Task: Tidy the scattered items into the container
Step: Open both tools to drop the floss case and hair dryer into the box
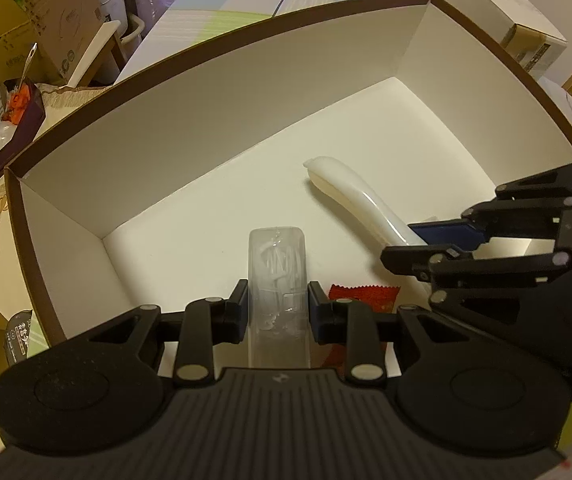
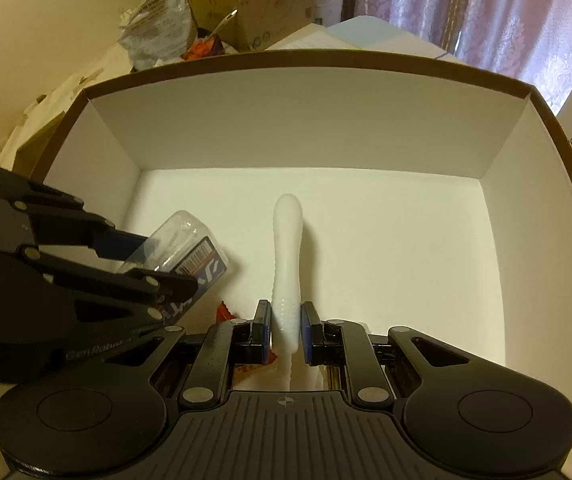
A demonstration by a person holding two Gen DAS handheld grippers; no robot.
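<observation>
The box is white inside with a brown rim. In it, the ribbed handle is milky white; beside it the clear plastic pack shows a dark blue label with a black-and-white barcode. A red packet with a zigzag edge lies by the near wall. Both grippers are black with blue pads. Behind the box, the curtain is pale lilac, damask-patterned.

A lived-in home room is showing beyond the tool: patterned lilac curtains are hanging ahead, cardboard cartons are piling up ahead to the left, and a crumpled plastic bag is sitting among household clutter.
</observation>
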